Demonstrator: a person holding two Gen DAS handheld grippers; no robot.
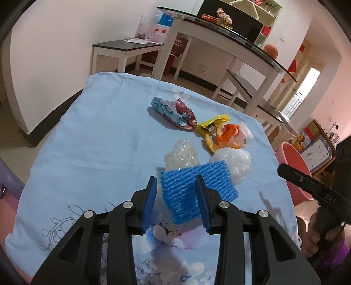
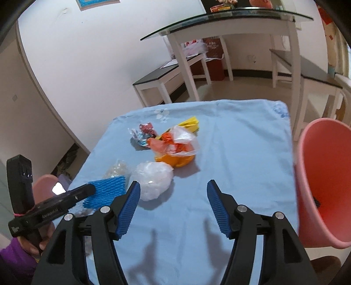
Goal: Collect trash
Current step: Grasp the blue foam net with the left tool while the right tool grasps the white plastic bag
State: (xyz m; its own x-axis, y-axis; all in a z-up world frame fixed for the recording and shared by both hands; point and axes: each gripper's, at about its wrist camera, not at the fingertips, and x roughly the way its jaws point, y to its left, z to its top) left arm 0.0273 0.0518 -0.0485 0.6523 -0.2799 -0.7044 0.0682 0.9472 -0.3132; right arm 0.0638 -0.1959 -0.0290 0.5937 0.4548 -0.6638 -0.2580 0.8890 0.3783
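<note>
Trash lies on a light blue cloth (image 1: 98, 136). My left gripper (image 1: 176, 182) is open with its blue-padded fingers on both sides of a blue foam net sleeve (image 1: 190, 188), also in the right wrist view (image 2: 105, 193). Beyond it lie a clear crumpled plastic piece (image 1: 182, 153), a white plastic ball (image 1: 234, 162) (image 2: 153, 179), orange peel in a bag (image 1: 226, 136) (image 2: 175, 146), a yellow wrapper (image 1: 214, 122) and a red-blue wrapper (image 1: 175, 111). My right gripper (image 2: 173, 186) is open and empty above the cloth.
A pink bin (image 2: 324, 175) stands at the table's right edge, also seen in the left wrist view (image 1: 294, 171). Behind are a glass-topped white table (image 2: 230, 19), benches (image 1: 125, 48) and white walls.
</note>
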